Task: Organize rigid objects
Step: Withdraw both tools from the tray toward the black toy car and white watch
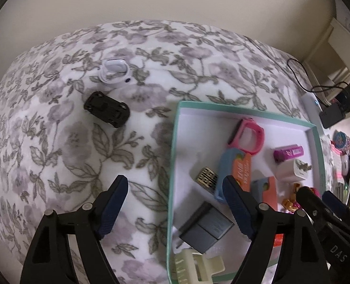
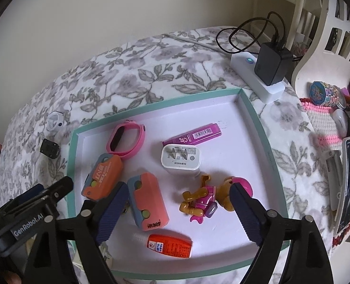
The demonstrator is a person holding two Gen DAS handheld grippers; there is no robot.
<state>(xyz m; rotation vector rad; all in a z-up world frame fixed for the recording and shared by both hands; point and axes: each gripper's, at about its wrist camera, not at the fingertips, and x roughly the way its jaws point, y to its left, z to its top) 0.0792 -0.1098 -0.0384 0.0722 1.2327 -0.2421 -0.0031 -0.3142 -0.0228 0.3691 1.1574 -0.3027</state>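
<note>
A teal-rimmed white box (image 2: 255,123) lies on a floral cloth. It holds a pink watch (image 2: 125,142), a magenta tube (image 2: 193,135), a white plug (image 2: 180,159), two orange-and-blue cases (image 2: 148,203), an orange bottle (image 2: 169,245) and a gold-and-pink toy figure (image 2: 205,198). My right gripper (image 2: 178,189) is open above the box; the figure lies loose between its fingers. My left gripper (image 1: 175,184) is open, straddling the box's left wall (image 1: 173,156) above a grey adapter (image 1: 205,229). A black toy car (image 1: 106,109) and a white earbud case (image 1: 115,71) lie on the cloth outside the box.
A cream hair clip (image 1: 198,267) and a gold cube (image 1: 206,177) are also in the box. A white power strip (image 2: 257,80) with a black charger (image 2: 272,64) and cable sits behind it. A phone (image 2: 347,182) and small clutter lie to the right. A wall runs close behind.
</note>
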